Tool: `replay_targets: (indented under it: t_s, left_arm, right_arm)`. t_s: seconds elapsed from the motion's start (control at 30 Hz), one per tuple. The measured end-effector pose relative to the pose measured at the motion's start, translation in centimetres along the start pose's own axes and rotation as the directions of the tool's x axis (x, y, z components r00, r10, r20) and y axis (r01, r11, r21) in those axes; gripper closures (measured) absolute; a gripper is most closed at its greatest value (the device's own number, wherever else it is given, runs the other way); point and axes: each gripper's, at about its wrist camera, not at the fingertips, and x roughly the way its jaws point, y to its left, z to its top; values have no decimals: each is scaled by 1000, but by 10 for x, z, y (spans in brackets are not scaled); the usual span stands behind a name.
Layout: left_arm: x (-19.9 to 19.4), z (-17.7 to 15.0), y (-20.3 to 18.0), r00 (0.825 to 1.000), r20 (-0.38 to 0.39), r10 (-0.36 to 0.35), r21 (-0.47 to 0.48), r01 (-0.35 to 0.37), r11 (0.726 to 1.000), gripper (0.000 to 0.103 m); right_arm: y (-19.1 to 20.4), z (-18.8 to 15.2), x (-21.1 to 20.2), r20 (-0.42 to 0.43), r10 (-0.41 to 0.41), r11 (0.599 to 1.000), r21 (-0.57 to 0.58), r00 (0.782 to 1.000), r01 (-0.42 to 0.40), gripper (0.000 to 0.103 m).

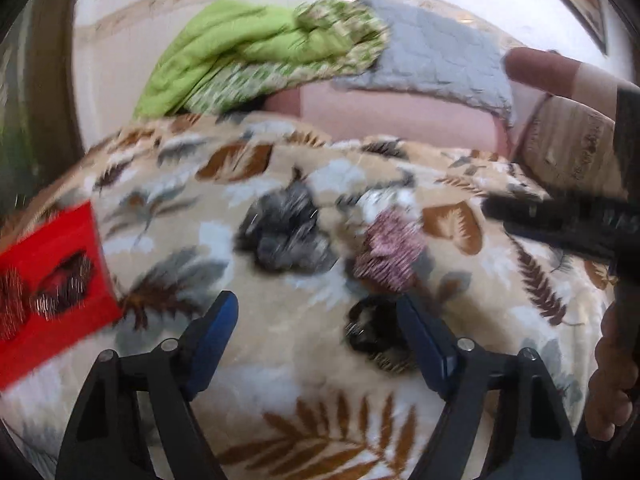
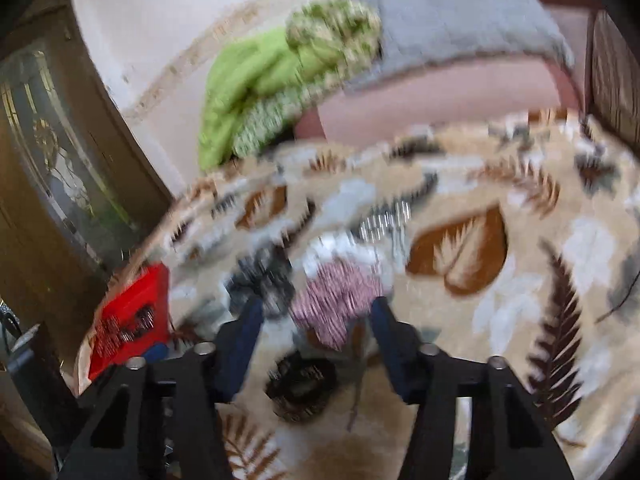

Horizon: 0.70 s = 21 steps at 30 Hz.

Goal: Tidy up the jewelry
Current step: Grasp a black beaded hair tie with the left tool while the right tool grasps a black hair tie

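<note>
Both views are motion-blurred. Jewelry pieces lie on a leaf-patterned blanket (image 1: 304, 364): a pink beaded piece (image 1: 390, 252) (image 2: 340, 304), a dark grey piece (image 1: 280, 236) (image 2: 260, 276), a dark bangle-like piece (image 1: 376, 332) (image 2: 300, 384) and a silvery piece (image 2: 384, 220). A red jewelry box (image 1: 48, 280) (image 2: 132, 320) with glittering pieces in it sits at the left. My left gripper (image 1: 316, 308) is open above the blanket, its right finger beside the dark bangle. My right gripper (image 2: 318, 312) is open, its fingers to either side of the pink piece, empty.
Green (image 1: 240, 52) and grey (image 1: 432, 48) bedding and a pink pillow (image 1: 400, 120) lie at the far end. The right gripper's black body (image 1: 560, 224) and a hand (image 1: 612, 376) enter the left wrist view from the right. A dark cabinet (image 2: 60, 160) stands at the left.
</note>
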Motion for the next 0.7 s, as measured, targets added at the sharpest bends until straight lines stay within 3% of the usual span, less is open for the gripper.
replay_targets:
  t_s: [0.1, 0.13, 0.17, 0.23, 0.4, 0.5, 0.57, 0.7]
  left_arm:
    - [18, -3, 10, 997, -77, -21, -67, 16, 998, 35]
    - [22, -2, 10, 996, -88, -20, -66, 14, 998, 38]
    - [26, -1, 11, 995, -98, -20, -70, 13, 997, 38]
    - [30, -1, 13, 994, -105, -39, -90, 30, 996, 38]
    - [36, -6, 13, 989, -131, -71, -98, 58, 993, 38]
    - [39, -9, 15, 986, -152, -74, -107, 58, 993, 40]
    - [43, -10, 17, 983, -167, -81, -117, 62, 991, 47]
    - [47, -10, 18, 979, -181, -96, -125, 74, 989, 54]
  right_arm:
    - [-10, -11, 31, -104, -48, 999, -3, 993, 48, 55]
    - [-12, -14, 39, -131, -59, 998, 4, 990, 60, 62]
    - [-14, -17, 50, -168, -61, 998, 16, 984, 65, 69]
    - [-12, -28, 72, -243, -76, 997, -1, 967, 79, 72]
    - [-8, -37, 85, -273, -104, 994, -42, 956, 97, 74]
    - [-7, -41, 88, -291, -92, 996, -41, 952, 84, 85]
    - [-2, -42, 89, -297, -89, 995, -63, 951, 74, 94]
    - [6, -41, 85, -289, -102, 993, -91, 952, 79, 96]
